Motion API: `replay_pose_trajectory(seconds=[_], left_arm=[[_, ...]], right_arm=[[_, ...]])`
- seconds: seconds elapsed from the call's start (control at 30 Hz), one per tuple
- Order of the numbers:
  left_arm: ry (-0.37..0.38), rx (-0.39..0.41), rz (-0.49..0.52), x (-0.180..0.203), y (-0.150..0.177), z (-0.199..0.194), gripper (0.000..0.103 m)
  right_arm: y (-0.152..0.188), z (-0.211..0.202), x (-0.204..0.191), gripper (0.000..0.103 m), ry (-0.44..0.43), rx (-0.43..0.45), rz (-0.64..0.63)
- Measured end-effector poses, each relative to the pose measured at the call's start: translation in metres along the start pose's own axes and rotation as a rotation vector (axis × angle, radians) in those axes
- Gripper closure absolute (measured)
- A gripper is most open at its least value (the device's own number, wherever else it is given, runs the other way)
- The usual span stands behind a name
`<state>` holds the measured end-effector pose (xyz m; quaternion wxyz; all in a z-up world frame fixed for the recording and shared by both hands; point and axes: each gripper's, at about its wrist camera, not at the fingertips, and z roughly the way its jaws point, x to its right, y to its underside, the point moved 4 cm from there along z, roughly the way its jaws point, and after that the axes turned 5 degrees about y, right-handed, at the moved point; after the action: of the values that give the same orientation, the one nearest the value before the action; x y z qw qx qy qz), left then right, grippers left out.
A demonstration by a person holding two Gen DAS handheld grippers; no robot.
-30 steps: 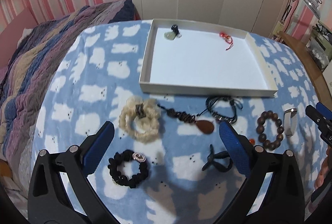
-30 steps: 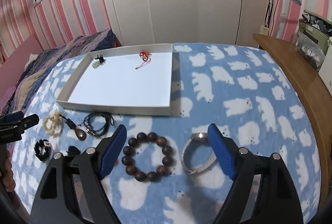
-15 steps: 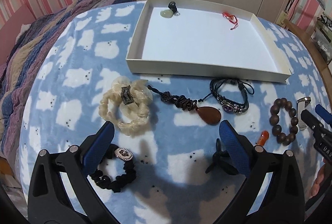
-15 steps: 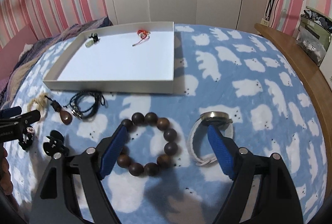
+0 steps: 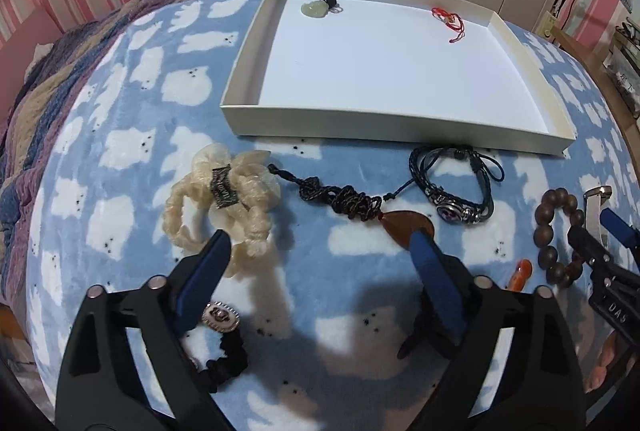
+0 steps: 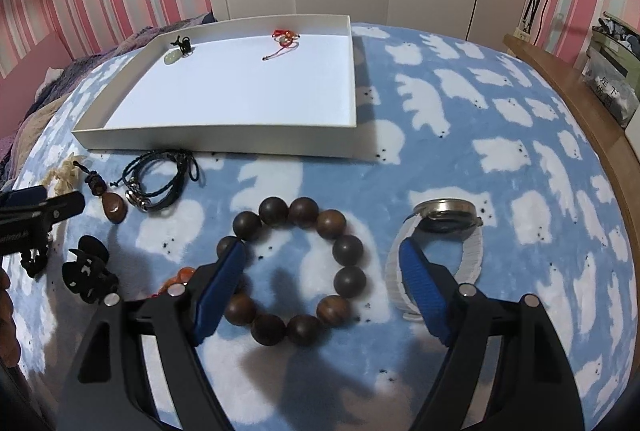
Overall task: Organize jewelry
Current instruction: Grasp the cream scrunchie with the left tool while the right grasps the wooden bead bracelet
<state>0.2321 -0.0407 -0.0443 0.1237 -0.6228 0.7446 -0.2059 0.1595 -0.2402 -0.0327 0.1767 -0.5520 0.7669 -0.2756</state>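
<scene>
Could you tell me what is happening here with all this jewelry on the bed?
A person holds a gripper in each hand above jewelry spread on a blue blanket. The right gripper hangs open over the wooden bead bracelet; the left gripper, jaws just closing a little with nothing between them, is near the cream scrunchie and brown pendant necklace. Neither holds anything. The white tray holds only a jade pendant and red cord.

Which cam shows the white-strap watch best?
Right wrist: the watch lies whole and close, only the right tongs' blue pad crossing its strap. Left wrist catches just a sliver of it at the edge, behind the other tongs.
</scene>
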Motion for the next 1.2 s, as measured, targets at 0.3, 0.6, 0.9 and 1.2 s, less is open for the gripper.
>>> replay_pose_trajectory(seconds=[0.3,0.6,0.9,1.2], left_arm=[[0.0,-0.027,-0.002,0.006,-0.007,0.011,0.026],[-0.01,-0.051,-0.029,0.0,-0.012,0.023,0.035],[-0.001,-0.057,-0.024,0.006,-0.018,0.032,0.04],[0.037,-0.071,-0.033,0.007,-0.021,0.035,0.044]], right_arm=[[-0.001,0.004,0.002,0.041,-0.004,-0.012,-0.002],[-0.007,0.013,0.003,0.05,-0.003,-0.021,-0.009],[-0.011,0.024,-0.005,0.054,0.012,-0.027,-0.044],[-0.012,0.026,-0.005,0.056,0.007,-0.034,-0.048]])
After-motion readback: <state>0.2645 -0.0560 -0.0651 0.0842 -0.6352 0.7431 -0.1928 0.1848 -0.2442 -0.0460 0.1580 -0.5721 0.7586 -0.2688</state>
